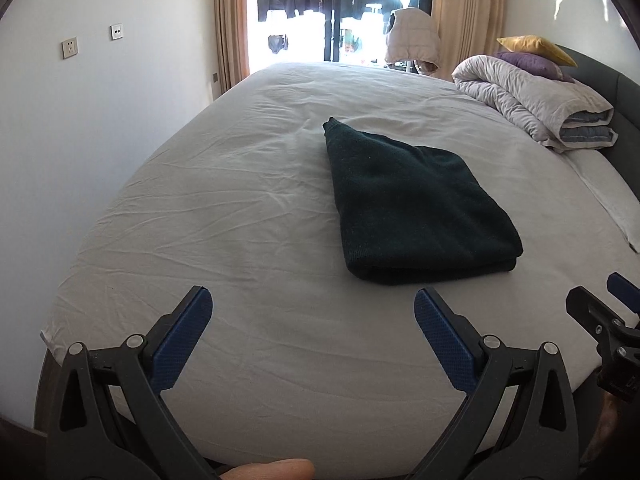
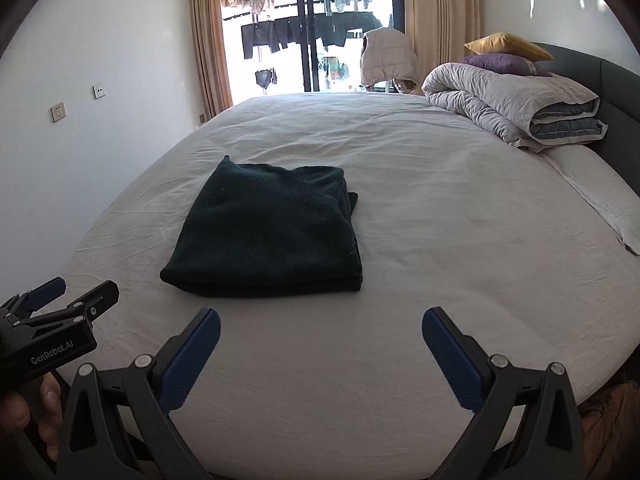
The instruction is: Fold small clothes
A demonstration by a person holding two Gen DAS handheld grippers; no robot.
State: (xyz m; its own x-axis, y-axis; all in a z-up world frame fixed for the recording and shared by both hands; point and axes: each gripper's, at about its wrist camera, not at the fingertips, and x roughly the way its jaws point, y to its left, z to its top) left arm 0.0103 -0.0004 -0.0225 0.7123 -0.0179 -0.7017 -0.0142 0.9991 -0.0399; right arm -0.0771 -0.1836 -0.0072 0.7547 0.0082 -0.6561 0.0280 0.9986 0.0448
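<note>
Both sets of jaws are spread wide, nothing between the blue pads. The left gripper (image 1: 313,312) and right gripper (image 2: 321,331) hang side by side over the near edge of the bed (image 1: 248,184), clear of the fabric and not touching it. My read: hands are off because the fold looks finished, or they're staged for 1 more fold or a lift. The dark green garment (image 2: 269,229) lies flat mid-bed on the white sheet (image 2: 440,220), just ahead of the grippers and left of the right gripper's centreline; in the left view it sits right of centre (image 1: 412,204). It's a thick rectangular stack, at least 2 layers showing at the near edge, which looks like the rounded fold line. Loose layered edges bunch at the far-right corner. Long axis runs away from the grippers toward the window (image 2: 312,32), skewed slightly so the far end leans left, with 1 pointed corner at far left. Sitting central probably keeps it reachable by both grippers. The rolled duvet (image 2: 516,108) and pillows (image 2: 506,54) are well apart at the headboard.
</note>
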